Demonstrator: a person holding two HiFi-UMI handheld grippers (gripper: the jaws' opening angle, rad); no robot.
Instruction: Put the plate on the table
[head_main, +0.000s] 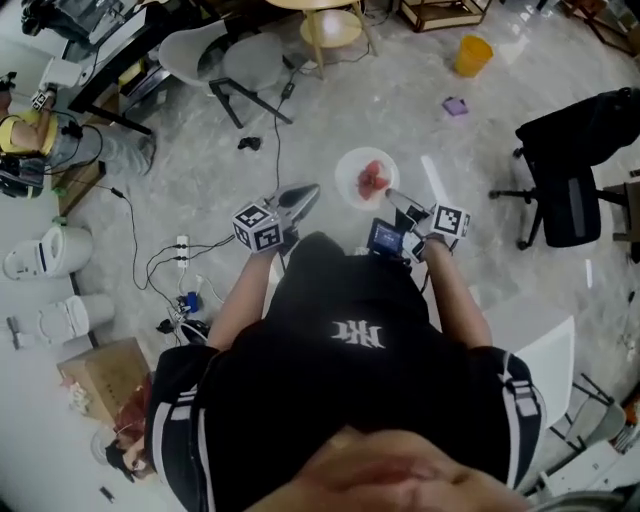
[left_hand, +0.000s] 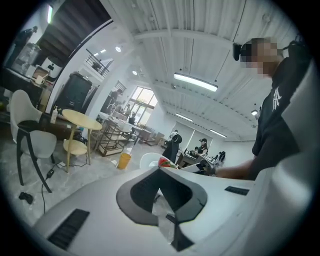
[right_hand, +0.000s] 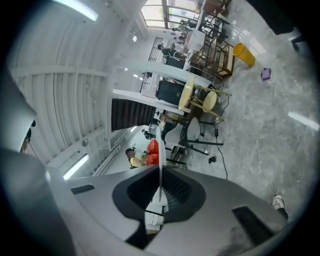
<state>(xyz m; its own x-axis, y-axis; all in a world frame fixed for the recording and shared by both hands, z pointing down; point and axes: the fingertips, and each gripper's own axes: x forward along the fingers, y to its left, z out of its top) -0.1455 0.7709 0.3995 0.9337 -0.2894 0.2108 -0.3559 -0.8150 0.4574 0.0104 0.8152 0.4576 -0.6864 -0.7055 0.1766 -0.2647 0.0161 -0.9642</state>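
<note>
Right gripper view is taken up by the right gripper (right_hand: 159, 172), whose jaws are pinched shut on the rim of the white plate (right_hand: 159, 142), seen edge-on with red food (right_hand: 152, 152) heaped on it. The left gripper (left_hand: 160, 171) is closed on nothing, its tips brought together near the plate but apart from it. The plate is thus carried in the air above the floor, gripped at one edge only. It could be levered down in the pads or tipped by a turn of the wrist, and the food could then be slid off. Below, the pale mottled floor (head_main: 330, 110) is littered with a corded power strip (head_main: 182, 246), on which a foot could be caught. Farther on, a grey chair (head_main: 215, 55) is set near the round wooden table (left_hand: 82, 120), which is well apart from the plate. A yellow bucket (head_main: 472, 55) and a black office chair (head_main: 575, 170) are seen to the right, and people (left_hand: 202, 145) are glimpsed at the far end of a bright, open workroom.
</note>
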